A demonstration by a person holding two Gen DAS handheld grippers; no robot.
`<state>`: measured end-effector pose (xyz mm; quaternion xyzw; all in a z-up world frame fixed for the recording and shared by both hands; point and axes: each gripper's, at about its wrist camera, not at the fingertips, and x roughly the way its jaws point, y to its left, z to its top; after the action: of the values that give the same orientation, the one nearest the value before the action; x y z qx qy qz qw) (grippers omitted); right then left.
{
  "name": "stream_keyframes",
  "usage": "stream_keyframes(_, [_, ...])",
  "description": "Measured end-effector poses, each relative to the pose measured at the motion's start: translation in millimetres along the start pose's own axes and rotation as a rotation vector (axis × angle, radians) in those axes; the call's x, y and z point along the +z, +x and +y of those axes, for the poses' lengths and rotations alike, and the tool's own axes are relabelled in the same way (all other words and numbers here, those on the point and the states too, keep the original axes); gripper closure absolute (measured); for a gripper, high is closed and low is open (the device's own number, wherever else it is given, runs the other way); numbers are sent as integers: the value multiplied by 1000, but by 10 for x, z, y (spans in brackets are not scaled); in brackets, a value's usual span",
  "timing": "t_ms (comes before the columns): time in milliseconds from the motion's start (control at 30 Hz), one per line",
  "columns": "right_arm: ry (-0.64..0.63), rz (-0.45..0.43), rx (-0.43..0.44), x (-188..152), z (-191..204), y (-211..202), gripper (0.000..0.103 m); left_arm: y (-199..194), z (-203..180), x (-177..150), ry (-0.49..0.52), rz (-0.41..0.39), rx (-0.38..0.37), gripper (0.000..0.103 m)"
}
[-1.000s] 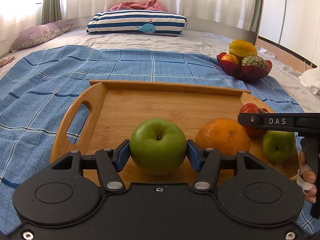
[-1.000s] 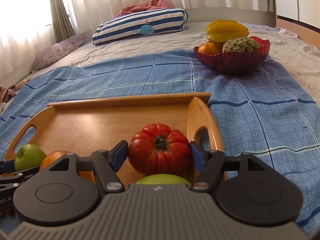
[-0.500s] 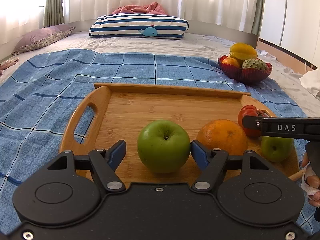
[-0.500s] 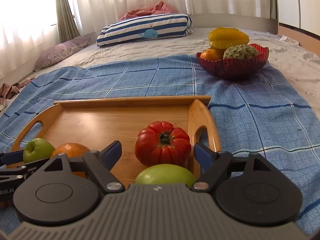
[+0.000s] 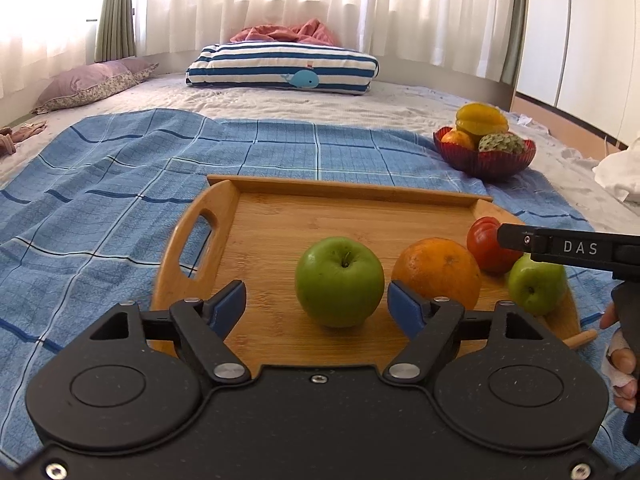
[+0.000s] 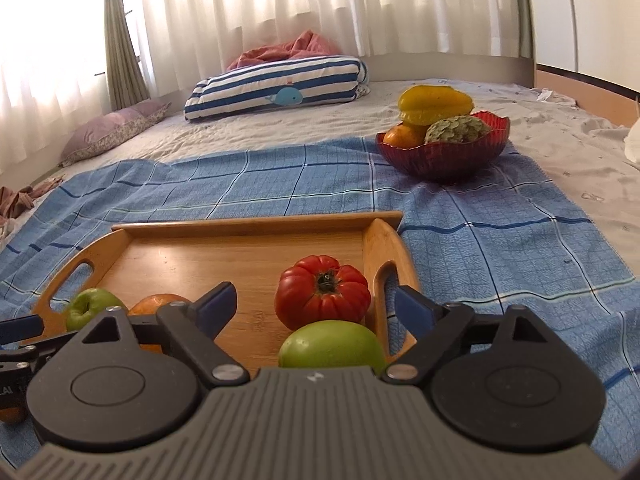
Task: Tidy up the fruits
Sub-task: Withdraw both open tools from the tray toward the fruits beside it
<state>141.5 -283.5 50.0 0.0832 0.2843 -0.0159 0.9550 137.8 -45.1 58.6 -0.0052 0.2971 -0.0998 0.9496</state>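
Note:
A wooden tray lies on a blue checked blanket and holds a green apple, an orange, a red tomato and a second green apple. My left gripper is open, just in front of the first apple, not touching it. My right gripper is open and raised behind the tomato and the second green apple. The right gripper's side shows in the left wrist view.
A red bowl with a starfruit, an orange and a custard apple stands on the blanket at the back right. A striped whale pillow and a purple pillow lie far back by the curtains.
Both grippers let go and pulled back and up: the left opened off the green apple, the right opened off the tomato. Both fruits rest on the tray.

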Motion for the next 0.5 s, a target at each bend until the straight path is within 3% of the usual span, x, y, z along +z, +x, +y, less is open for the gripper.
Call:
stream_keyframes(200, [85,-60,4,-83,43,-229,9,-258,64,-49,8,-24,-20,24])
stream_keyframes(500, [48,-152,-34,-275,176,-524,6,-719,198,-261,55,-97,-17,17])
